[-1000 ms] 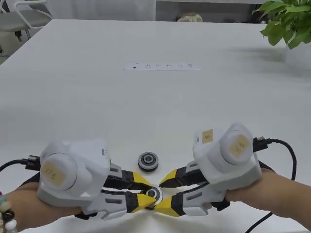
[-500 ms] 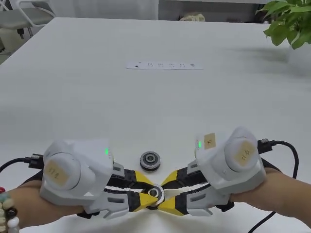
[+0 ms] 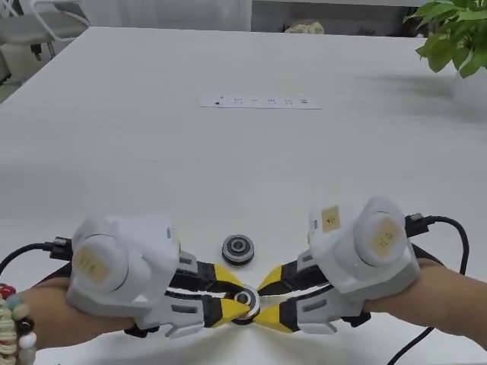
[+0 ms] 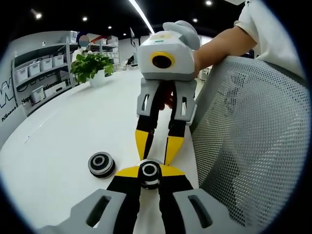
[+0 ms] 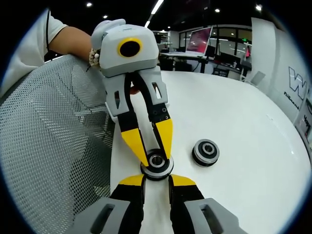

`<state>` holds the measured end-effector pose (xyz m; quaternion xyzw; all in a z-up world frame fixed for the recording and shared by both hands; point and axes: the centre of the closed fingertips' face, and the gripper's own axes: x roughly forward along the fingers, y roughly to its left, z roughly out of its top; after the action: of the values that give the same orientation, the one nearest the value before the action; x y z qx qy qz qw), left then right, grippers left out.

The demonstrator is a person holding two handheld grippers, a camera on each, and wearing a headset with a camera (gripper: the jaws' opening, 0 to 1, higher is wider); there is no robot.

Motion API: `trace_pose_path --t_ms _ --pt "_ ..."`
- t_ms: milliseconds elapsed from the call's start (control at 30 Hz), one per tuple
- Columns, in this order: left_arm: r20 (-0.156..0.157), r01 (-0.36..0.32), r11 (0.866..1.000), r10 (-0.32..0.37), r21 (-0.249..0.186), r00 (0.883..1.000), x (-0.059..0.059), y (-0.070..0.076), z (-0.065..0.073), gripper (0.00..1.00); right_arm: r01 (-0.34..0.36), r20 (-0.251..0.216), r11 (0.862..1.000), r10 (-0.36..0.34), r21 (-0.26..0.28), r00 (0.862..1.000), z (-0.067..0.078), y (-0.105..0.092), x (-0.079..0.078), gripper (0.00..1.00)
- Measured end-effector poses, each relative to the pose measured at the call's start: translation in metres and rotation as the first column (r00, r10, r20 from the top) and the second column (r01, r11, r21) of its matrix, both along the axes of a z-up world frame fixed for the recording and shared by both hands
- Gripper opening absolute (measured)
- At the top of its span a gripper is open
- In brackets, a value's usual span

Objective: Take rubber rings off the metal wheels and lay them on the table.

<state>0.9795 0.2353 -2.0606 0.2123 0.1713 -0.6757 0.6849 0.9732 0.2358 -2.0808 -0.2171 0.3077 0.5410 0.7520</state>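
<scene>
A metal wheel with a rubber ring is at 6 o'clock in the head view, pinched from 9 o'clock by the left hand-held gripper and from 3 o'clock by the right hand-held gripper. The metal is likely rigid and slick, while the ring seems soft and stretchy, best peeled at its outer edge. A second wheel lies on the tabletop just toward 12 o'clock.

Two metal wheels, two hand-held grippers, one power strip, one potted plant

white worktop spans frame | power strip upper centre | leafy plant upper right | chair upper left | ceiling strip light overhead, top of left gripper view
</scene>
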Motion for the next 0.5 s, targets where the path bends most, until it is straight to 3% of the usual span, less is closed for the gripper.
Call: trace_pose_path --t_ms 333,367,400,433,500 --pt "-0.001 -0.002 1.0 0.002 -0.01 1.0 0.0006 -0.0002 -0.0002 0.08 -0.014 -0.013 0.999 0.013 -0.029 1.0 -0.0005 -0.0004 0.0007 0.14" --pt "-0.001 -0.003 1.0 0.003 -0.009 1.0 0.0007 0.0 -0.0002 0.08 -0.006 -0.015 0.999 0.006 -0.037 1.0 -0.0013 -0.0003 0.0023 0.12" --pt "-0.001 -0.004 1.0 0.004 -0.009 1.0 0.001 0.0001 -0.0002 0.08 -0.038 -0.036 0.995 0.035 -0.087 0.999 -0.0066 -0.0052 -0.0026 0.07" --pt "-0.003 -0.004 1.0 0.004 -0.009 1.0 0.0012 0.0003 -0.0003 0.08 -0.034 0.001 0.996 0.034 -0.083 0.999 -0.0054 -0.0036 0.0022 0.02" --pt "-0.002 -0.003 1.0 0.003 -0.009 1.0 0.0017 0.0003 -0.0006 0.08 0.006 -0.027 0.998 -0.008 -0.067 1.0 -0.0046 -0.004 0.002 0.01"
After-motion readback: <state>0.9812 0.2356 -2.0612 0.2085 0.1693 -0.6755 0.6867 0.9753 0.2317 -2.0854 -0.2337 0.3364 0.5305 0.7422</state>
